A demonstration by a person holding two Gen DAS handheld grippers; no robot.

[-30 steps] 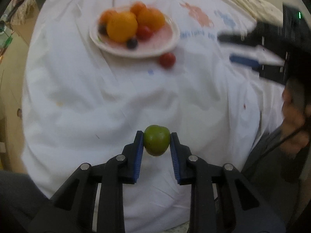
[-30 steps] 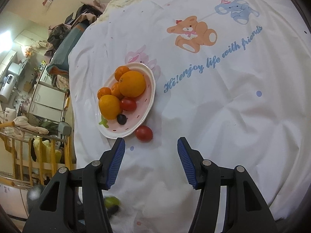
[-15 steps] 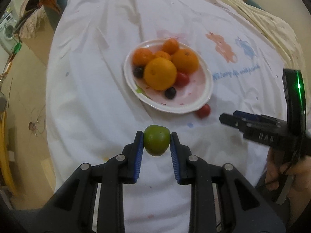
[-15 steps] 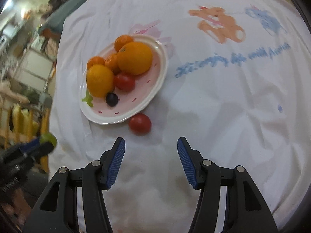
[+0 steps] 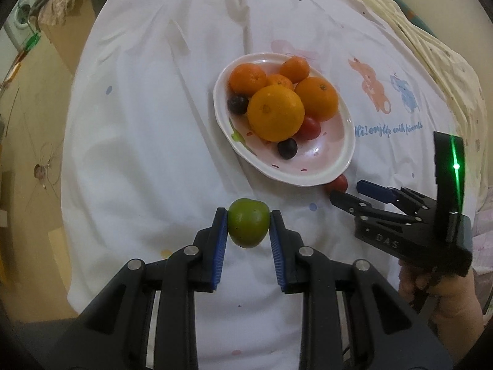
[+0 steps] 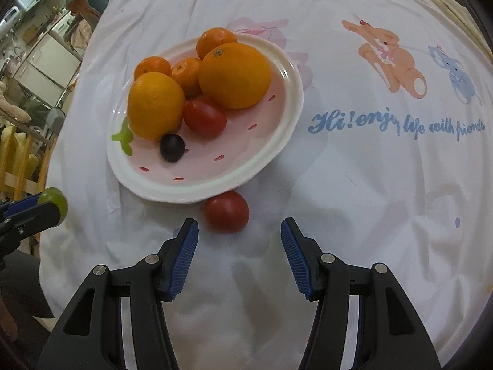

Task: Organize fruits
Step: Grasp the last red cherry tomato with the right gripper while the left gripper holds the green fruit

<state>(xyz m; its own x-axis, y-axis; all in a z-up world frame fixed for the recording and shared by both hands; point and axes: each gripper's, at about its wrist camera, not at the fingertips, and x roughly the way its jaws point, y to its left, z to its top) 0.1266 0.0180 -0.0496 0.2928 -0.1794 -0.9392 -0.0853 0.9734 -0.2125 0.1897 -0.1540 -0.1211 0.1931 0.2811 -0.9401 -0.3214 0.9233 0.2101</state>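
My left gripper is shut on a small green fruit, held above the white cloth just short of the pink plate. The plate carries several oranges, a red tomato and a dark grape. A loose red tomato lies on the cloth against the plate's near rim. My right gripper stands open, its blue pads just short of that tomato on either side. From the left wrist view the right gripper points at the same tomato, half hidden behind the rim.
A white tablecloth with cartoon animals and blue lettering covers the table. The cloth drops off at the left edge toward a tan floor. A hand holds the right gripper at the lower right. Furniture and clutter stand beyond the table's far left.
Both grippers have moved toward the plate, which now looks larger and nearer. The right gripper dropped and rolled until the loose tomato sits just ahead of its jaws. The green fruit stays gripped.
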